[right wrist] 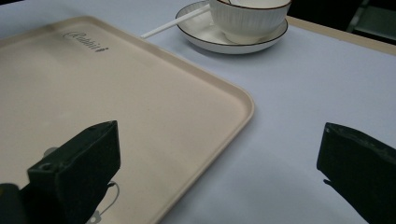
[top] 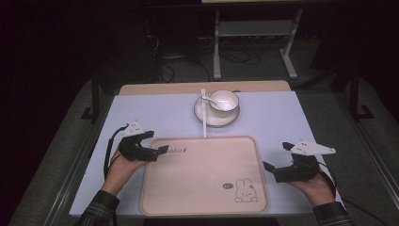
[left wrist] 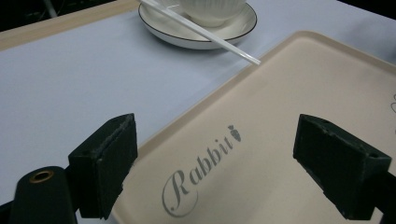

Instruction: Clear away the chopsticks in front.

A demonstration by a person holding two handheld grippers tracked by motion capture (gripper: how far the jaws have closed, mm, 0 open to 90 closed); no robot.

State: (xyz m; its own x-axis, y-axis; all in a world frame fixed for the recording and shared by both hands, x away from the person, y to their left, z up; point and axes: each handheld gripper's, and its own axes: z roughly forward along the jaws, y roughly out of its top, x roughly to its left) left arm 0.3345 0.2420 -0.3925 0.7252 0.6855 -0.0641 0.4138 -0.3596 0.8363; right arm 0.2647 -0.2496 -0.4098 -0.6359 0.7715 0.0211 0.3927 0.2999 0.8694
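High view: both grippers wide apart at the beige tray [top: 202, 179], holding nothing.

Left gripper [top: 157, 150] sits over the tray's near-left rim by the "Rabbit" lettering [left wrist: 201, 175]; right gripper [top: 270, 169] straddles its right rim. A ribbed white bowl [top: 224, 100] stands on a saucer [top: 211, 117] near the table's far edge, a white straw [top: 203, 115] leaning from the saucer to the tray's far rim.

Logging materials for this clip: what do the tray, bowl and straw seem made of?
Tray: likely matte beige plastic, moulded rim, printed rabbit. Bowl: seemingly glazed white ceramic, ribbed, dark rim line, glossy. Straw: probably thin white plastic, slightly translucent.
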